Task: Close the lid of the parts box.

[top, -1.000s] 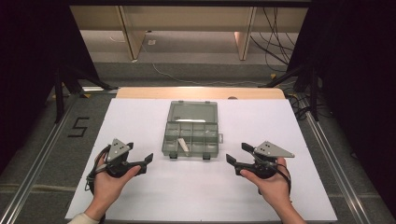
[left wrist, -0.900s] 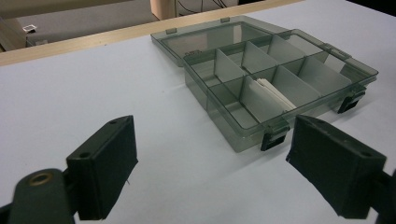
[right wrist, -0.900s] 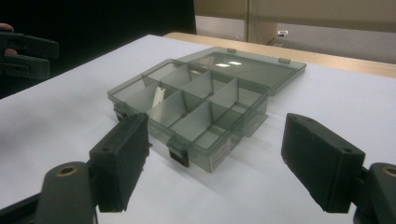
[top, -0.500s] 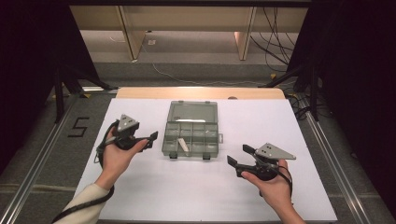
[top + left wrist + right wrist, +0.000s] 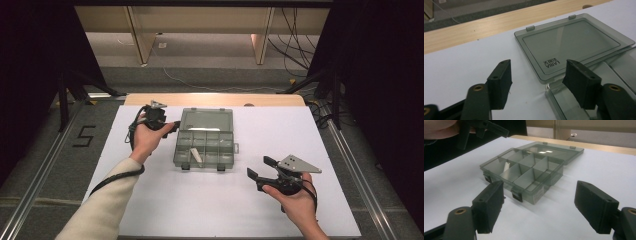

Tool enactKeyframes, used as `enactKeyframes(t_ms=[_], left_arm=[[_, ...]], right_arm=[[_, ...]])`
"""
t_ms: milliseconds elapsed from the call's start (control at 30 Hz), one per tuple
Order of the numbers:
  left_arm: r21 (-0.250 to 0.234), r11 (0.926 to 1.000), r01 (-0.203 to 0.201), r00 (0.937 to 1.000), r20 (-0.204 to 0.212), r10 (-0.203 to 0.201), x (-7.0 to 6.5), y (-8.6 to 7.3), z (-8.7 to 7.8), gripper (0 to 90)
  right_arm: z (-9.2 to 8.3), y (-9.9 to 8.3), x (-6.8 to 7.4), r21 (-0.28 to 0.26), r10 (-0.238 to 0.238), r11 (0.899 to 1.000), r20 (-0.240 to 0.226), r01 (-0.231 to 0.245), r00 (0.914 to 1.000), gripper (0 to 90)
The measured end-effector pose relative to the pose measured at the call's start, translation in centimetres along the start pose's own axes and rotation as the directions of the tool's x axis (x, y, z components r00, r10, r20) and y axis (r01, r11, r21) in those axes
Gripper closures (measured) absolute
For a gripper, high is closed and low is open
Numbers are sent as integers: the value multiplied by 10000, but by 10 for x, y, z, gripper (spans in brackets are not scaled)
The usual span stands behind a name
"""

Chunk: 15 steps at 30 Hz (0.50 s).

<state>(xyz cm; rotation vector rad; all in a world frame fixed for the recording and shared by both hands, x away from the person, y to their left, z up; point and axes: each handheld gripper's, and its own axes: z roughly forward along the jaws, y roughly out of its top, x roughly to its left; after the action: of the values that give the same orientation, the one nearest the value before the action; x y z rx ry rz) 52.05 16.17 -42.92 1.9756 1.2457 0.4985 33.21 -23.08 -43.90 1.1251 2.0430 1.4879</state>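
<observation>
I have carried my left gripper (image 5: 161, 120), jaws spread, up beside the smoky translucent plastic compartment box's (image 5: 205, 145) open lid (image 5: 571, 45); probably closing comes next.

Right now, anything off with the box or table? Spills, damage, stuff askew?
Nothing stands out. The compartment box sits square on the white table, lid open flat behind it, one pale piece inside a front compartment. Left gripper and right gripper are open, touching nothing.

lab – black curtains (image 5: 30, 60) | floor rails (image 5: 40, 172) | loose cables (image 5: 295, 25)
</observation>
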Motion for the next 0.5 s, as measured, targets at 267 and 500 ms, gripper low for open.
enactKeyframes(t_ms=[267,500], left_arm=[[1046,9893,1018,9948,-211,-1001,11,15,38,530],[1539,9826,1036,9945,-296,-1002,7,20,57,625]], right_arm=[[-10,-1,-6,-45,55,10000,292,-54,9996,251],[-14,0,-5,296,-36,9996,302,28,9995,253]])
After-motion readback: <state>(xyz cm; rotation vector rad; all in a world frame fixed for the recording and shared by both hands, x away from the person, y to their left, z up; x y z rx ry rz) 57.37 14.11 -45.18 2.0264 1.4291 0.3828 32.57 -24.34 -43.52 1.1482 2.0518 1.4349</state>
